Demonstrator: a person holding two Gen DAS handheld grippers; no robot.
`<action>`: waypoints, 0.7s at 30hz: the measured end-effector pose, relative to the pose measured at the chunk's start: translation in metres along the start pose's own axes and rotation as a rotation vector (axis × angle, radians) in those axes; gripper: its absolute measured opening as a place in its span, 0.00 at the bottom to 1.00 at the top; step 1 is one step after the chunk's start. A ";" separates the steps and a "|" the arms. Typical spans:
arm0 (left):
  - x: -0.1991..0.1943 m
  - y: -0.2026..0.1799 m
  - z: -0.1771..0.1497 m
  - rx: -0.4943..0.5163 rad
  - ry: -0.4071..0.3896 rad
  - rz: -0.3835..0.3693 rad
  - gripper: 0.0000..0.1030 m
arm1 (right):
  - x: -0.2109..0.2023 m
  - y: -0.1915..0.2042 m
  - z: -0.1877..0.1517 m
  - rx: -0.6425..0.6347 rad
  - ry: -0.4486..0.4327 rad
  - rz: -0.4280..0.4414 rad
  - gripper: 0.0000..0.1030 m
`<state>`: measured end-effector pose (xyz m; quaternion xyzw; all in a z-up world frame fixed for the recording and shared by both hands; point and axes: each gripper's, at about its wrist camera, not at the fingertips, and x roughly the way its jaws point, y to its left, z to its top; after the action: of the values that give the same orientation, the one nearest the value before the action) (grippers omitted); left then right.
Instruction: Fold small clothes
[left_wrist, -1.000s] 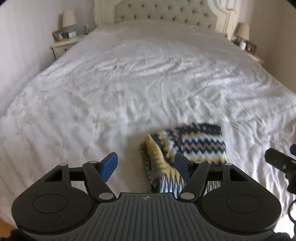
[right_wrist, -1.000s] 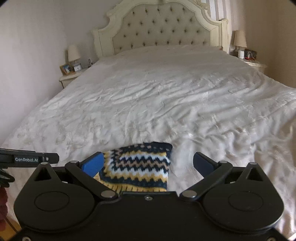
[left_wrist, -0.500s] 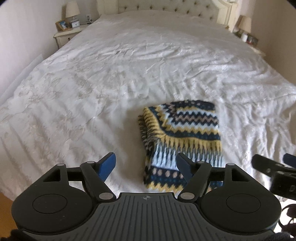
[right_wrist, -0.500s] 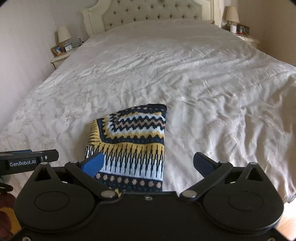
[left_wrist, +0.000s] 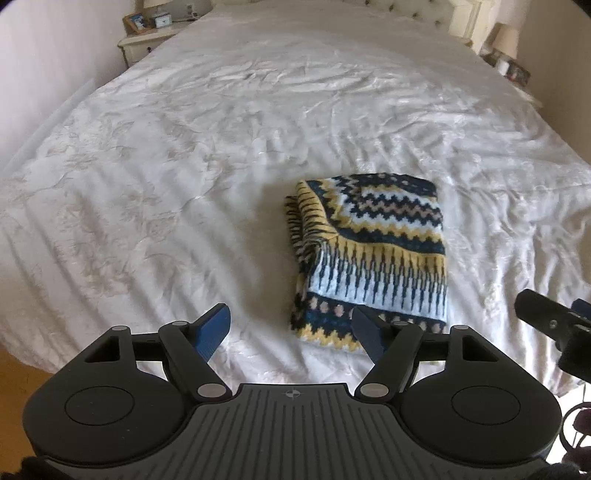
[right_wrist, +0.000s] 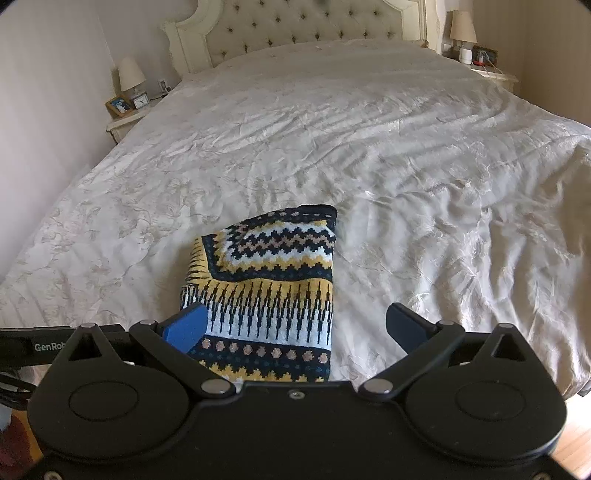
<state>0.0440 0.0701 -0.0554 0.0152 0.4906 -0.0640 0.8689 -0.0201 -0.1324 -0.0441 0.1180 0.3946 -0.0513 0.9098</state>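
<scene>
I see the folded knit garment (left_wrist: 373, 258) lying on the bed (left_wrist: 184, 166), and both my left gripper (left_wrist: 290, 330) and right gripper (right_wrist: 295, 326) hover with jaws released, holding nothing.

Knitted sweater (left_wrist: 373, 254), sheeny crumpled bedspread (left_wrist: 221, 155)

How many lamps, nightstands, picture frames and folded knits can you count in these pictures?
Lamps: 2, left lamp and right lamp
Nightstands: 2, left nightstand and right nightstand
Picture frames: 1, the picture frame
Folded knits: 1, the patterned knit
Total: 6
</scene>
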 end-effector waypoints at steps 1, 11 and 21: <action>-0.001 0.000 0.000 0.005 -0.005 0.013 0.69 | 0.000 0.001 0.000 0.000 0.000 -0.001 0.99; -0.002 -0.006 -0.001 0.057 0.035 0.059 0.69 | -0.001 0.002 -0.005 0.007 0.023 -0.005 0.99; -0.026 -0.008 -0.014 0.062 -0.078 0.080 0.69 | -0.012 -0.002 -0.011 0.021 0.002 -0.013 0.99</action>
<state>0.0181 0.0656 -0.0404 0.0590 0.4532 -0.0449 0.8883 -0.0367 -0.1316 -0.0430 0.1251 0.3958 -0.0611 0.9077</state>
